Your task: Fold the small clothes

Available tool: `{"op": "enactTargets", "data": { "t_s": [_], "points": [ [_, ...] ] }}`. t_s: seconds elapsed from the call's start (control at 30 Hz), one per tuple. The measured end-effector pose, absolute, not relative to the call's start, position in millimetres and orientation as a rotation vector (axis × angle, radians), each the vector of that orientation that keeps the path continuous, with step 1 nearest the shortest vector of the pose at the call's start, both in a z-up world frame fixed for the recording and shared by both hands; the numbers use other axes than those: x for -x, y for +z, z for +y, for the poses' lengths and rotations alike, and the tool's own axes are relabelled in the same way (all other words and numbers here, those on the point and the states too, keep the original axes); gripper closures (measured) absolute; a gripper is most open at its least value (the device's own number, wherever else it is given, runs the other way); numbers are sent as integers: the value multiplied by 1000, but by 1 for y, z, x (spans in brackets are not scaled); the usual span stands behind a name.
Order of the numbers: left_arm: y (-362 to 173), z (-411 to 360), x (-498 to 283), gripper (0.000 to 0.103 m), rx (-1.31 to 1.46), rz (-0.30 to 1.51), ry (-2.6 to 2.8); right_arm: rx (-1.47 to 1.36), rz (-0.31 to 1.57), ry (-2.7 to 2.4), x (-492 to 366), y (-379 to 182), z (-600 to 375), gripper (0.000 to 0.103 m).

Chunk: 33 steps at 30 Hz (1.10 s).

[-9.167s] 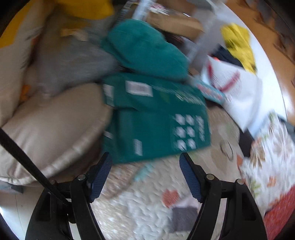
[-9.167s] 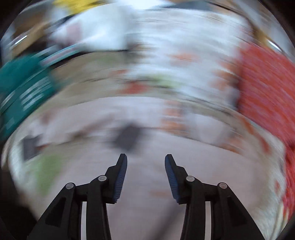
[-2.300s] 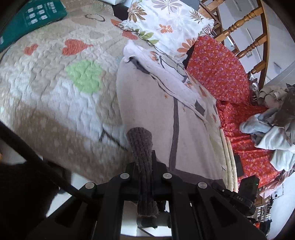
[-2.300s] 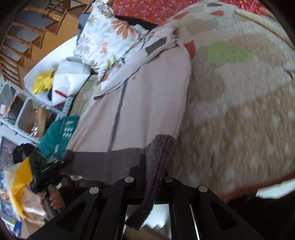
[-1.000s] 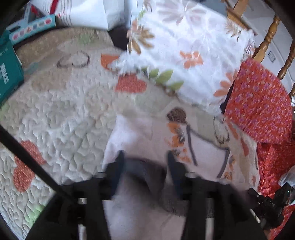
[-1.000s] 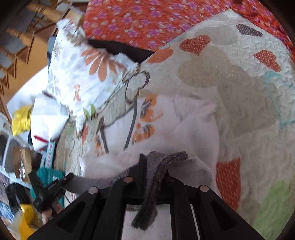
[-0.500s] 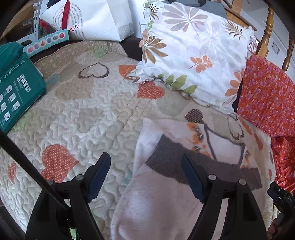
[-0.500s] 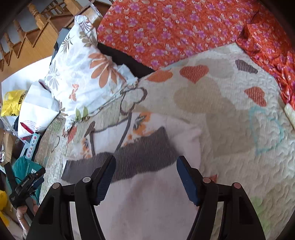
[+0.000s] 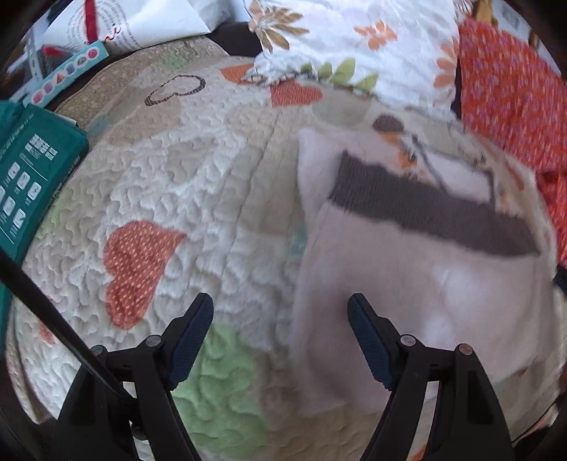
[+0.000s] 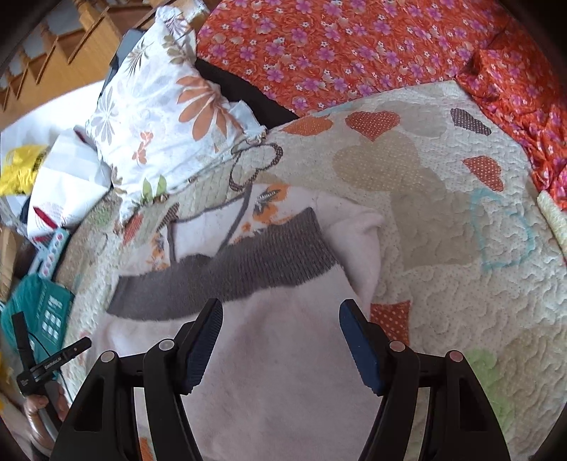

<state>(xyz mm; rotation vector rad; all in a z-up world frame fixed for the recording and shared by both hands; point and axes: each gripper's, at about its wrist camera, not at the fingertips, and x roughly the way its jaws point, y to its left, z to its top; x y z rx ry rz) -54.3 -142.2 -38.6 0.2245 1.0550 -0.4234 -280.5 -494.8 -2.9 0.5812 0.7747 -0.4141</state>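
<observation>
A pale pink knitted sweater (image 10: 283,337) with a dark grey ribbed hem (image 10: 230,269) lies folded in half on the heart-patterned quilt (image 10: 443,220); the hem rests across its printed chest. My right gripper (image 10: 280,340) is open and empty just above the folded sweater's middle. In the left wrist view the sweater (image 9: 407,283) lies to the right, its grey hem (image 9: 425,209) across the top. My left gripper (image 9: 280,337) is open and empty over the sweater's left edge and the quilt (image 9: 177,184).
A floral pillow (image 10: 159,106) and orange flowered bedding (image 10: 354,46) lie beyond the sweater. A green box (image 9: 24,181) sits on the quilt's left. A white bag (image 9: 141,21) lies at the far left. The other hand-held gripper (image 10: 46,365) shows at the right view's lower left.
Both grippers carried the grey hem up over the sweater's chest, let it go and opened. Since half a second ago both have drawn back slightly; the sweater lies still.
</observation>
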Motion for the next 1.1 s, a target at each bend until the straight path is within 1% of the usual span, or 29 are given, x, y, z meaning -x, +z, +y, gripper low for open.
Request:
{"op": "enactTargets", "data": {
  "t_s": [0.03, 0.07, 0.1, 0.13, 0.17, 0.2, 0.23, 0.37, 0.43, 0.5, 0.57, 0.7, 0.77, 0.97, 1.1],
  "points": [
    [-44, -142, 56, 30, -270, 1048, -407, -560, 788, -420, 282, -5, -493, 29],
    [-48, -141, 57, 39, -326, 1033, -374, -544, 796, -424, 285, -6, -492, 29],
    [-51, -138, 56, 42, -371, 1004, -335, -510, 810, -437, 288, -7, -490, 29],
    [-50, -135, 54, 44, -387, 984, -310, -490, 817, -447, 290, -8, -489, 29],
    [-50, -130, 51, 59, -422, 955, -219, -467, 823, -458, 293, -8, -489, 29],
    [-50, -126, 48, 69, -450, 940, -157, -444, 827, -474, 297, -7, -489, 29],
    [-50, -120, 42, 69, -447, 937, -110, -432, 825, -488, 301, -5, -490, 29],
    [-36, -93, 32, 68, -179, 1008, -160, -456, 788, -527, 322, 4, -501, 29],
    [-26, -89, 39, 62, -127, 992, -173, -487, 766, -549, 332, 8, -508, 29],
    [-16, -92, 50, 54, -100, 970, -199, -531, 745, -565, 342, 10, -516, 29],
    [-4, -95, 65, 50, -71, 944, -240, -588, 726, -568, 349, 10, -522, 29],
    [8, -102, 85, 36, -61, 920, -281, -718, 719, -546, 359, -1, -533, 29],
    [10, -112, 91, 33, -63, 930, -324, -767, 724, -533, 360, -9, -535, 29],
    [1, -129, 98, 33, -114, 927, -358, -898, 745, -440, 346, -36, -538, 29],
    [0, -130, 93, 33, -69, 945, -388, -924, 749, -398, 332, -51, -533, 29]
  ]
}}
